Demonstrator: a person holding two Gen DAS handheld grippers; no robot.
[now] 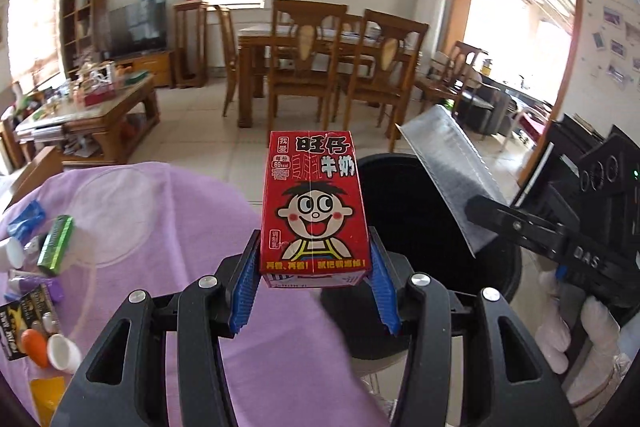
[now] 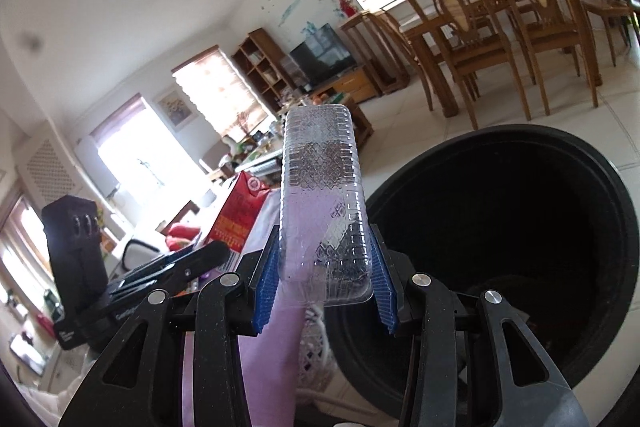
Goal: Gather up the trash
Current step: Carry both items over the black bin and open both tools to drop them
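Note:
My left gripper (image 1: 314,273) is shut on a red milk carton (image 1: 314,203) with a cartoon face, held upright at the edge of the purple-covered table (image 1: 160,211), beside the black trash bin (image 1: 404,211). My right gripper (image 2: 325,277) is shut on a clear ribbed plastic tray (image 2: 322,195), held upright next to the bin's open mouth (image 2: 500,227). In the left wrist view the right gripper (image 1: 486,217) holds the tray (image 1: 448,171) over the bin. The red carton (image 2: 236,215) and the left gripper (image 2: 208,255) show at the left of the right wrist view.
More litter lies at the table's left edge: a green pack (image 1: 56,245), a blue wrapper (image 1: 26,221), white caps (image 1: 62,351), a dark packet (image 1: 26,319). A cluttered coffee table (image 1: 92,107) and a dining table with chairs (image 1: 328,59) stand beyond.

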